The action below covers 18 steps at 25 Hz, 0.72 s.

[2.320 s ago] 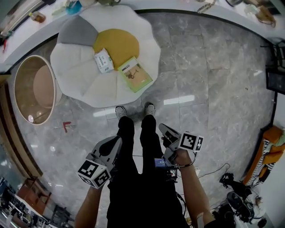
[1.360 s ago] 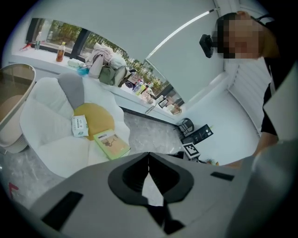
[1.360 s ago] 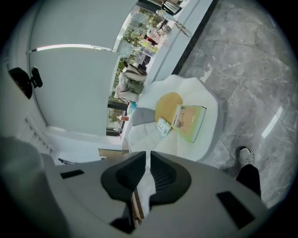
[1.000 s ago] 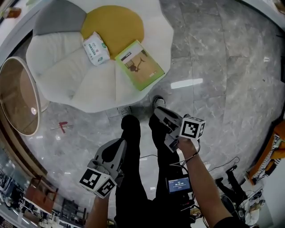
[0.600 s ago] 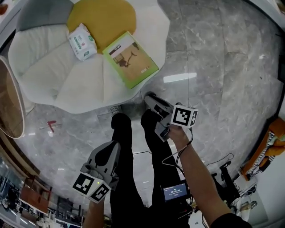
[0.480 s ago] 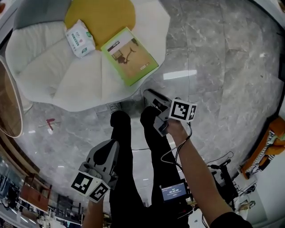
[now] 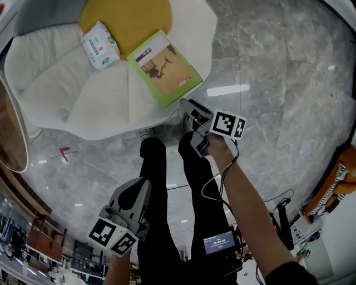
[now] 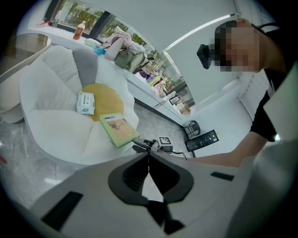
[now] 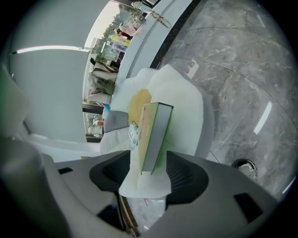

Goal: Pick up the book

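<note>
**Operator:** Where is the book?

**Spotter:** The book (image 7: 164, 67) lies flat, cover up, on the white cushion (image 7: 67, 83), close to the cushion's edge nearest your feet. One of its corners reaches onto the yellow centre (image 7: 128, 16). A pack of tissues (image 7: 100, 37) lies near it on the same cushion, not touching it.

**Operator:** What is my right claw doing?

**Spotter:** Your right gripper (image 9: 148, 160) points down at the book's near corner. Its jaws have just been opening and now stand wide apart. In your right gripper view the book shows edge-on, with that corner in the gap between the two dark pads. White cushion shows on either side of it, and neither pad presses on the book, so you have no grip.

**Operator:** And the left one?

**Spotter:** Your left gripper (image 8: 149, 158) hangs low at your side over the grey marble floor (image 7: 278, 83), well apart from the cushion and the book. Its jaws are closed tip to tip with nothing between them. Past those tips you can see the book and your right gripper in the distance.
</note>
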Available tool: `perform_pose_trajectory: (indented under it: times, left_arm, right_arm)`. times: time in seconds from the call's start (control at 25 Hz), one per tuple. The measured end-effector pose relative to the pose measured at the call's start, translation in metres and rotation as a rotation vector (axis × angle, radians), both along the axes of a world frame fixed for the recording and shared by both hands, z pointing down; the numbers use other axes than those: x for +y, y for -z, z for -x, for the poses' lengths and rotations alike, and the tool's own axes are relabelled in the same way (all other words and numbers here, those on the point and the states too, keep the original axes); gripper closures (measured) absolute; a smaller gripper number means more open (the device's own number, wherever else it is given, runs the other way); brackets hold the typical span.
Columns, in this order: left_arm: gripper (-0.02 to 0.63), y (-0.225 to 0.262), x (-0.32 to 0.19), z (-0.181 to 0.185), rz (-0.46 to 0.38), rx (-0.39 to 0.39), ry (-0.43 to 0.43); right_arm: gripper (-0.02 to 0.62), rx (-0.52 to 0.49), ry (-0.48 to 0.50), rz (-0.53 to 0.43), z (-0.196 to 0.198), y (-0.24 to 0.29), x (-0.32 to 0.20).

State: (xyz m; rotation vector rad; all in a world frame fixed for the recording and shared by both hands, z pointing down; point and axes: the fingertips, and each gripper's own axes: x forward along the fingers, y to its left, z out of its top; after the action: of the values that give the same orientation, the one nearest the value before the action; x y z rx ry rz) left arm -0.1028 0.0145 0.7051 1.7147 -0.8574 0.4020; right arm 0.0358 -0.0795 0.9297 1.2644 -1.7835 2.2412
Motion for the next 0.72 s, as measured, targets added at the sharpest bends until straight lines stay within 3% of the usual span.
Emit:
perform_pose_trajectory:
  times: [0.16,0.72]
  left_arm:
    - [0.592,-0.005,0.000,0.004,0.007,-0.003,0.002]
    - [0.592,-0.012,0.006,0.018,0.020,-0.006,0.019]
  right_arm:
    - [0.317,0.012,-0.024,0.014,0.002,-0.010,-0.005]
    - [0.305,0.011,-0.128,0.043,0.006,-0.040,-0.034]
